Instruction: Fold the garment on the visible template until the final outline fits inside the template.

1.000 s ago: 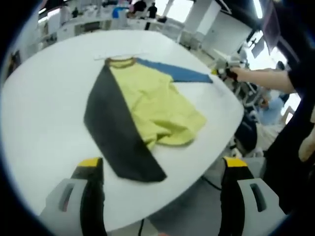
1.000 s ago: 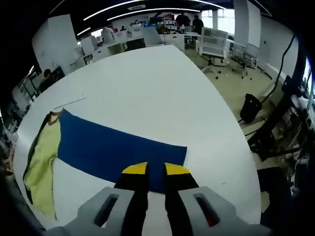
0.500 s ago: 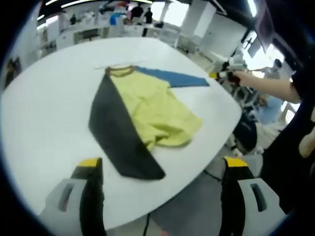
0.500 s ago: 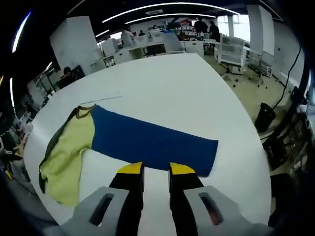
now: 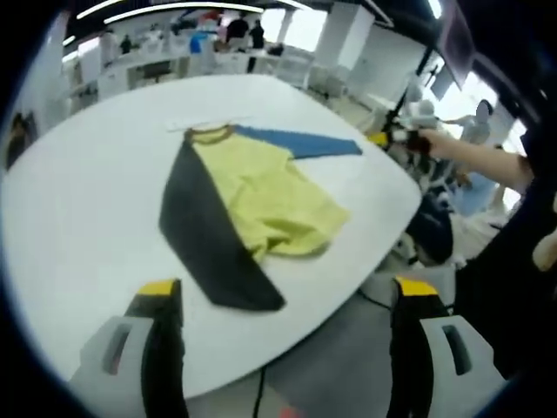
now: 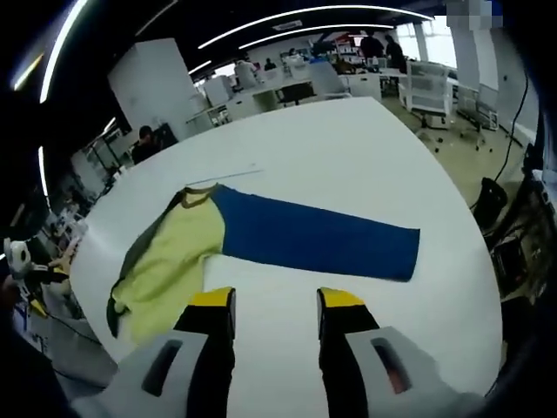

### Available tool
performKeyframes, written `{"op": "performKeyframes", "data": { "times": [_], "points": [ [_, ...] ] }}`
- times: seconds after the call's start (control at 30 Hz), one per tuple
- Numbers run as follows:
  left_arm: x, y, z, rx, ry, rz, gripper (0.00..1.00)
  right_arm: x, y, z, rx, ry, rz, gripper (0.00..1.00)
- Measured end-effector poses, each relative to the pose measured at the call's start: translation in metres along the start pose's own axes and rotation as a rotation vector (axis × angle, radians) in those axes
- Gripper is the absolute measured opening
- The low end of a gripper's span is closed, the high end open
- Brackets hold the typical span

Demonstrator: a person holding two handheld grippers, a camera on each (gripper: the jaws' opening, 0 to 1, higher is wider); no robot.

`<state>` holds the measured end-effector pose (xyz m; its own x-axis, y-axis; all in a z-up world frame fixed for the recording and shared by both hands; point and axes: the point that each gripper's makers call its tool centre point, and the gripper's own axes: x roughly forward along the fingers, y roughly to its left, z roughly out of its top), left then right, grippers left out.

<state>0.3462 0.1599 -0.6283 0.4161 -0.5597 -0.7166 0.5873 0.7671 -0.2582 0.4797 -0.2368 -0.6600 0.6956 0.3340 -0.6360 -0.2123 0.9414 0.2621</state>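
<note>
Garment [image 5: 252,205] sprawled on table [image 5: 78,218] | left gripper [image 5: 283,300], right gripper [image 6: 265,305] both parted, empty | fold barely begun (blue sleeve [image 6: 313,239] outstretched) | next, you pinch its cuff, fold inward.

no readable text, labels or signs

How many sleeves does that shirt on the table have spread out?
2. The blue sleeve stretches flat out from the collar; the dark sleeve lies along the yellow body's other side.
</note>
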Motion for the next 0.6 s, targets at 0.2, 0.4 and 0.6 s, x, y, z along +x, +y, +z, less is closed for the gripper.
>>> {"op": "performKeyframes", "data": {
  "times": [0.2,0.4,0.6],
  "points": [
    [-0.007,-0.004,-0.003,0.016,-0.002,-0.002,0.95,-0.018,0.029,-0.013,-0.016,0.006,0.045,0.49],
    [-0.014,-0.008,-0.008,0.030,0.000,-0.006,0.95,-0.034,0.047,-0.016,-0.061,-0.006,0.052,0.55],
    [-0.021,-0.006,-0.011,0.027,-0.015,0.008,0.95,-0.051,0.069,-0.017,-0.092,-0.031,0.084,0.63]
  ]
}}
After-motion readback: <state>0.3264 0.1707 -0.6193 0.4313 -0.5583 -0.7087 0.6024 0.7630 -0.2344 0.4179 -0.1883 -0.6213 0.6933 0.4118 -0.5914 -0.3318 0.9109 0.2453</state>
